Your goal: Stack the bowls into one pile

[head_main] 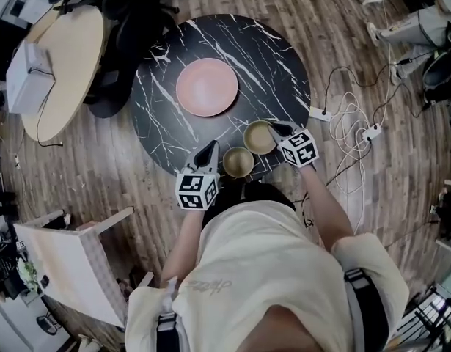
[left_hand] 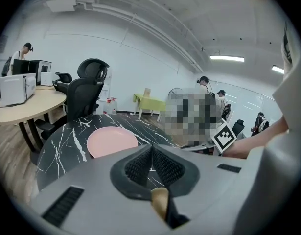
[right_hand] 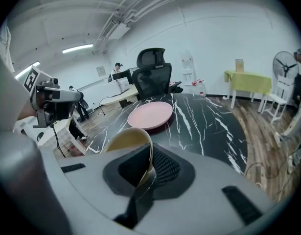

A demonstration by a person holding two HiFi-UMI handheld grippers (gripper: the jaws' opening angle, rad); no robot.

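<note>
Currently your round black marble table [head_main: 284, 57] carries a pink plate [head_main: 207, 86] at centre, well apart from both bowls at the near edge. White cables [head_main: 348, 123] lie on the floor to your right. Your right gripper [right_hand: 149, 156] is clenched on the rim of the far bowl [head_main: 259, 136], its wall pinched between the pads. Your left gripper [left_hand: 150, 150] sits just left of the near bowl [head_main: 238, 161], jaws closed tip to tip. A tan sliver shows low in the gap, and you cannot tell whether it is pinched.
</note>
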